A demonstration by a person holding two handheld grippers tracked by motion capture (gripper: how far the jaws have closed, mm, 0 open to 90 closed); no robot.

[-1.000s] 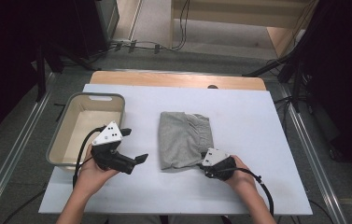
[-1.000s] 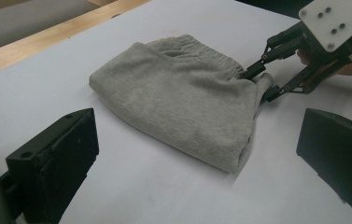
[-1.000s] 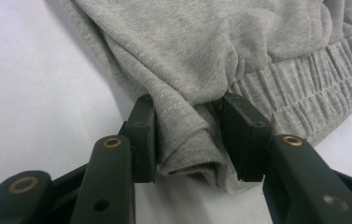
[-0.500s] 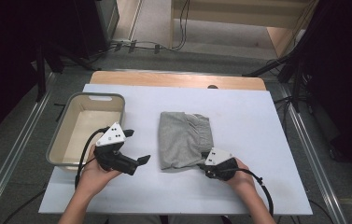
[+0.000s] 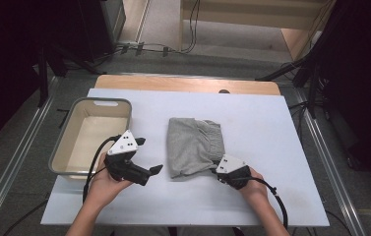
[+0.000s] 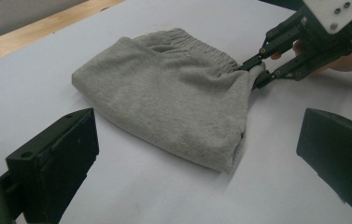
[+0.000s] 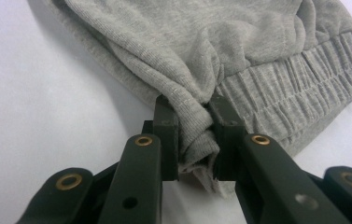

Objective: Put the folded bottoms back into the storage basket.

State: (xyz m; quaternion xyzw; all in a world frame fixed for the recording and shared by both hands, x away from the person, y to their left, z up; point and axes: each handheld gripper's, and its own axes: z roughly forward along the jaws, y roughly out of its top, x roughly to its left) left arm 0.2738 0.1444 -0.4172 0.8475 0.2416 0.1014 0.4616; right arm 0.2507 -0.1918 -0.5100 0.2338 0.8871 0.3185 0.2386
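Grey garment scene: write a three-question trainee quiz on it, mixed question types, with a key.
1. True or false: the right gripper is shut on a bunched corner of the grey garment.
2. The left gripper has its jaws: A) clamped on the garment, B) open with nothing between them, C) inside the bin.
3. What stands on the table to the left of the garment in the high view?

Key:
1. True; the cloth is pinched between its jaws, which have just been closing.
2. B.
3. A beige bin with a grey rim.
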